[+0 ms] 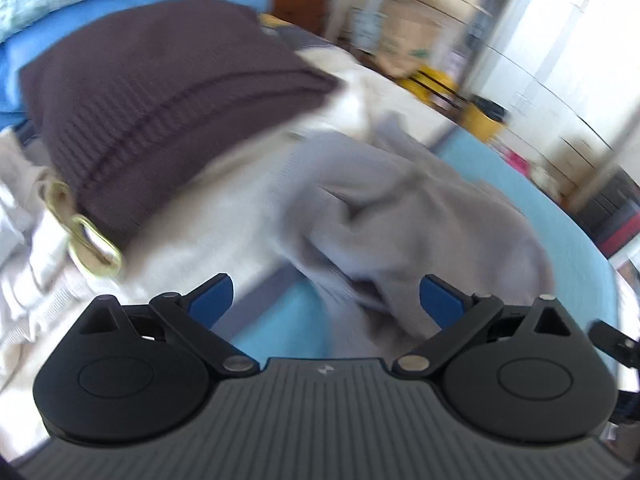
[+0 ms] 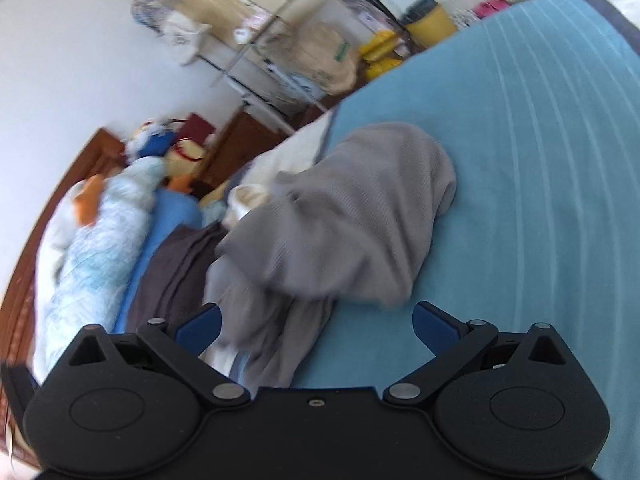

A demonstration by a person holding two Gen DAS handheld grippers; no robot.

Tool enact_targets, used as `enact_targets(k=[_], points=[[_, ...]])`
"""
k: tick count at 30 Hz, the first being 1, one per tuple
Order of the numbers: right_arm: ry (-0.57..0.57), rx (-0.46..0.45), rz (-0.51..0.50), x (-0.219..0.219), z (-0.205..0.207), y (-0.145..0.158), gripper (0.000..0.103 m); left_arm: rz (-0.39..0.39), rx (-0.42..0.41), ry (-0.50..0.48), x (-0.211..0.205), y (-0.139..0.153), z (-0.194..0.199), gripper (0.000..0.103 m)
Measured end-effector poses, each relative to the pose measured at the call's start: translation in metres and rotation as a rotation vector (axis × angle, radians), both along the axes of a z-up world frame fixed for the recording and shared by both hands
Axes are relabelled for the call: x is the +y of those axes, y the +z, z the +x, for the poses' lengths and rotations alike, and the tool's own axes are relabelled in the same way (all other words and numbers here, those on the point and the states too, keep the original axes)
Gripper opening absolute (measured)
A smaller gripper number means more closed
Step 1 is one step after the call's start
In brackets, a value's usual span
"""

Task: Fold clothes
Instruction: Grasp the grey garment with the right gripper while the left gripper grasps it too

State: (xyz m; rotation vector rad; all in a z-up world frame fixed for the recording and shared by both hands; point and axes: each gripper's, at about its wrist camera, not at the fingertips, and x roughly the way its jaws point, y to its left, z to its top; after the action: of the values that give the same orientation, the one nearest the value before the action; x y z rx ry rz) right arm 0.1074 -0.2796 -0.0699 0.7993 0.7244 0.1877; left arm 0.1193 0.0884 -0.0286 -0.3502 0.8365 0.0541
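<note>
Rumpled ribbed grey garment (image 2: 344, 216)

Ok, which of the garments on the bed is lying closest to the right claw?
The crumpled grey garment, directly ahead of the open right claw; the brown knit lies off to its side.

Soft daylight fills both views, brightest behind the yellow bin (image 1: 486, 116), where the wall washes out to white. Motion blur smears the grey garment (image 1: 404, 220) and the shelves (image 2: 256, 44) beyond it. Fisheye bends the bed's (image 2: 540, 200) stripes. Each tool's (image 1: 326, 300) body stays sharp, dark corners vignetted.
</note>
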Motion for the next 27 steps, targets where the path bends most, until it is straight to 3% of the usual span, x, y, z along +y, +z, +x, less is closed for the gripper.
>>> enact_targets(k=[2,6,8,14,18,22,24,26,27], points=[[0.016,0.009,-0.049,-0.001,0.024,-0.001,0.103,-0.060,0.004,-0.005,0.006,-0.011,0.010,0.099],[0.063,-0.030,-0.126,-0.009,0.052,0.002,0.103,-0.212,0.004,-0.029,0.016,-0.036,0.020,0.078],[0.069,-0.036,-0.155,-0.015,0.063,0.002,0.103,-0.288,0.004,-0.041,0.020,-0.049,0.025,0.072],[0.040,0.012,-0.224,-0.037,0.103,-0.008,0.103,-0.518,0.011,-0.070,0.033,-0.087,0.039,0.078],[0.031,0.052,-0.048,-0.056,0.138,-0.033,0.097,-0.641,0.044,-0.048,0.033,-0.101,0.048,0.083],[0.033,0.072,0.001,-0.042,0.158,-0.045,0.091,-0.725,0.027,-0.073,0.028,-0.114,0.055,0.089],[0.047,0.085,0.029,-0.032,0.167,-0.051,0.083,-0.784,0.003,-0.055,0.030,-0.123,0.054,0.094],[0.141,0.114,0.080,-0.009,0.173,-0.058,0.050,-0.829,-0.009,-0.046,0.033,-0.125,0.054,0.095],[0.177,0.128,0.116,0.001,0.175,-0.063,0.046,-0.854,-0.008,-0.052,0.034,-0.126,0.056,0.095]])
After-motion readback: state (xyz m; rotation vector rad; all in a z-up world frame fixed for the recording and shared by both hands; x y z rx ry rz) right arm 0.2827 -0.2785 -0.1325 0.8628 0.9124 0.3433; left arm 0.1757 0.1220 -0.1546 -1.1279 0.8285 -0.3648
